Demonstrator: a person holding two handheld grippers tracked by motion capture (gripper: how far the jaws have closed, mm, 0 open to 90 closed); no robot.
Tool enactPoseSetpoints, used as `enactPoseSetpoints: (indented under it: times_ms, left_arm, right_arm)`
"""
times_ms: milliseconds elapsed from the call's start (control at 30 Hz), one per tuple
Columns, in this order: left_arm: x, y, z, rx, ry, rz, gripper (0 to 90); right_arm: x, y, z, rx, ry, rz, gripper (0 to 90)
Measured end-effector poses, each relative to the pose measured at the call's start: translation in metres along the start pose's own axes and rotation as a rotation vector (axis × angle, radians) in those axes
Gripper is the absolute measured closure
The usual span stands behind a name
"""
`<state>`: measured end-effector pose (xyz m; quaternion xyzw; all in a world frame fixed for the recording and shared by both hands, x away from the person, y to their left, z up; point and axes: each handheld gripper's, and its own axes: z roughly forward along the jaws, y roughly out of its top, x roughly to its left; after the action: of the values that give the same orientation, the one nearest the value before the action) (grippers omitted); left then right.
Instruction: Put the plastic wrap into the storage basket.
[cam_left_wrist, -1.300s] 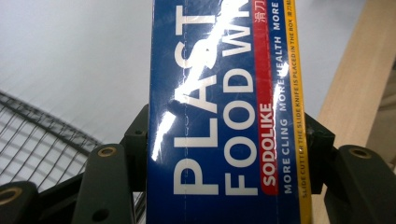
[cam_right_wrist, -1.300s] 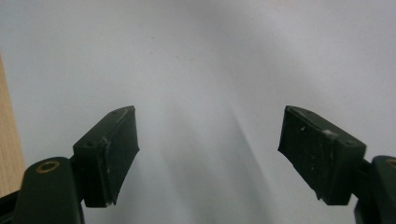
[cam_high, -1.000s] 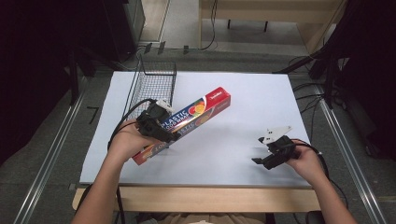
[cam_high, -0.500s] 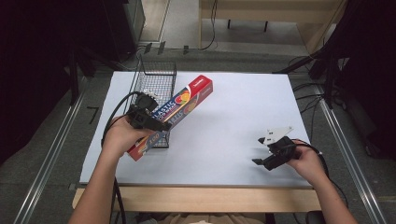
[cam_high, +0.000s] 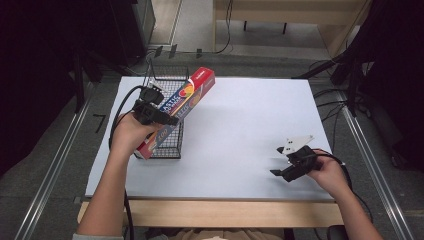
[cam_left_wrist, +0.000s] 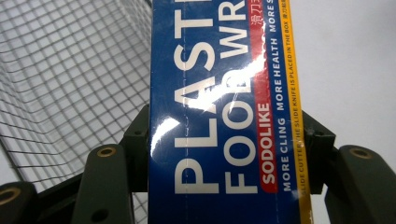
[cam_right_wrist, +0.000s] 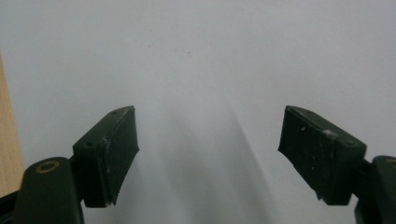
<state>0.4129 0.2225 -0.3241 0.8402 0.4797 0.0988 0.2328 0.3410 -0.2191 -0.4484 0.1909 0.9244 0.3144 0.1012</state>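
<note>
The plastic wrap box (cam_high: 176, 111), clamped in the left hand-held gripper (cam_high: 165, 119), has travelled from the middle of the desk (cam_high: 240, 140) to sit tilted over the wire basket (cam_high: 167, 145), so lowering it in looks near. The left gripper view shows the jaws pressing both long sides of the box (cam_left_wrist: 224, 116). The right hand-held gripper (cam_high: 279, 162) rests wide and empty.

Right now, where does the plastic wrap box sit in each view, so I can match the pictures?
High view: plastic wrap box upper left, tilted over the wire basket, clamped by the left gripper.
Left gripper view: it runs up the centre between the jaws.
Right gripper view: not in it; the open right gripper faces white tabletop.
Shared landmark: the basket mesh, beside the box.
</note>
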Motion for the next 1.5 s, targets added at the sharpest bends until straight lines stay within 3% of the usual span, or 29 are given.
enactPoseSetpoints:
  times_ms: [567,733,967,1300,1500]
  left_arm:
    - [0.039,0.014,0.016,0.0,0.132,-0.21,39.3]
    - [0.042,0.019,0.023,0.001,0.132,-0.255,39.1]
    - [0.043,0.025,0.033,0.018,0.196,-0.265,39.0]
    - [0.05,0.025,0.042,0.022,0.219,-0.294,38.8]
    - [0.053,0.026,0.051,0.015,0.212,-0.324,38.7]
  right_arm:
    - [0.0,0.0,0.002,0.011,-0.002,-0.006,20.3]
    - [0.0,0.0,0.002,0.014,0.003,-0.008,20.3]
    - [0.0,0.0,0.002,0.014,0.002,-0.011,20.3]
    - [0.001,0.0,0.003,0.018,0.004,-0.016,20.3]
    - [0.001,0.001,0.003,0.02,0.005,-0.016,20.3]
